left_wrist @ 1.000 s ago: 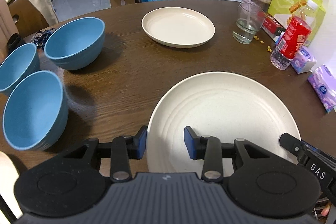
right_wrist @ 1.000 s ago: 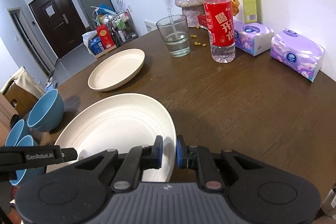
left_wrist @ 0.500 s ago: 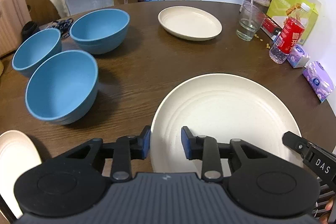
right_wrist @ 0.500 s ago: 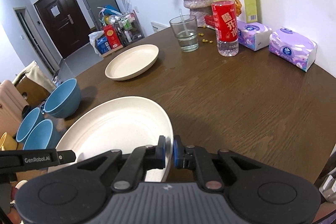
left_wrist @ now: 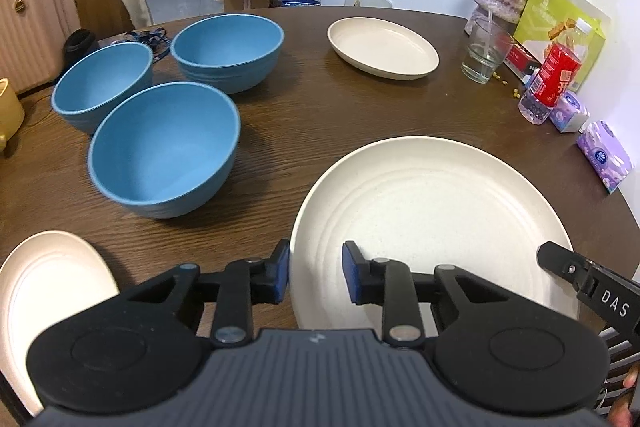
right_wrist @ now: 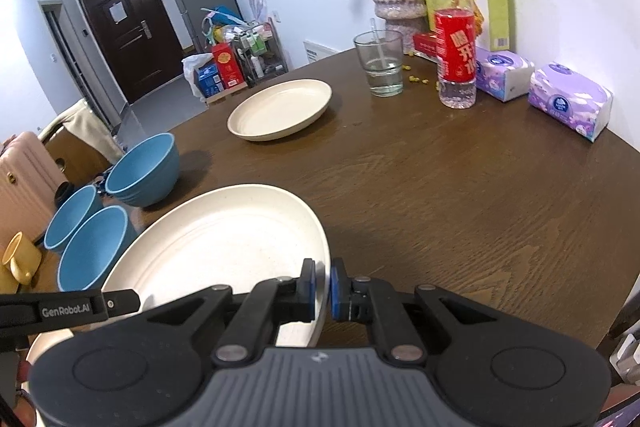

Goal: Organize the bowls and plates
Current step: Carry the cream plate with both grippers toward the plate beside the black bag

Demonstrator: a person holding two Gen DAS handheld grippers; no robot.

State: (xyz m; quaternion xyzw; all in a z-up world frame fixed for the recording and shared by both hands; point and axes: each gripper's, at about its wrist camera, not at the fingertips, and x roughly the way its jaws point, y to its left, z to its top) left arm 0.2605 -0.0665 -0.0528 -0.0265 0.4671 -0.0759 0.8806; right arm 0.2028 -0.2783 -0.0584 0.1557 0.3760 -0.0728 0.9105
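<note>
Both cameras rose since a second ago; a third cream plate point(left_wrist: 48, 291) entered my view. My right gripper point(right_wrist: 320, 285) pinches the large cream plate point(left_wrist: 432, 211) rim above the round wooden table point(left_wrist: 312, 115); my left gripper point(left_wrist: 314, 277) straddles its edge, jaws apart.
</note>
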